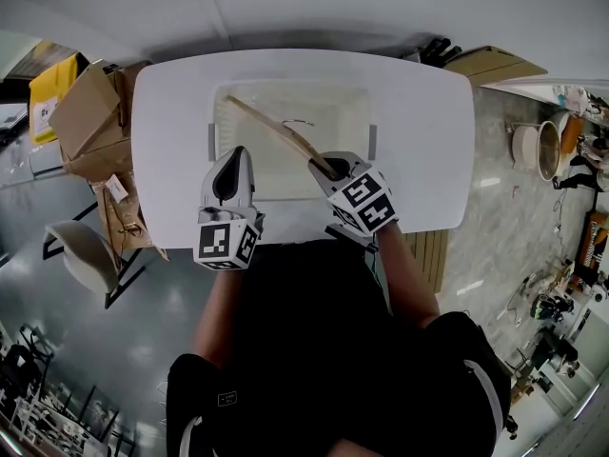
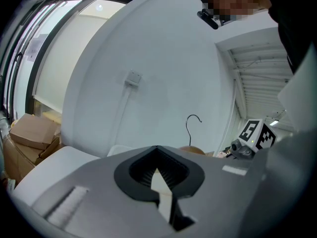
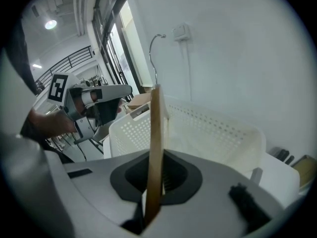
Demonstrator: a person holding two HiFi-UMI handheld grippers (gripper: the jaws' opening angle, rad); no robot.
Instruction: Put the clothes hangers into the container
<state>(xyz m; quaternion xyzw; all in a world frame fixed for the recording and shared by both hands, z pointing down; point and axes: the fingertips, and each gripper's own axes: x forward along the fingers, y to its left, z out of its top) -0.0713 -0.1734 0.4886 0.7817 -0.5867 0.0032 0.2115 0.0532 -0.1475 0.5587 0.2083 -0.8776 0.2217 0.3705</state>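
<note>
- Right gripper (image 3: 154, 182): jaws clamped on 1 end of 1 wooden hanger (image 3: 156, 143), which stands upright between them.
- Hanger: slants from the right gripper (image 1: 324, 168) across the white perforated container (image 1: 221, 122), toward its far-left corner.
- Left gripper (image 2: 161, 182): jaws together, nothing held; over the container's near-left corner.
- Container: centre of the white counter (image 1: 423, 141).
- Cardboard boxes (image 1: 90, 112): on the floor, left of the counter.
</note>
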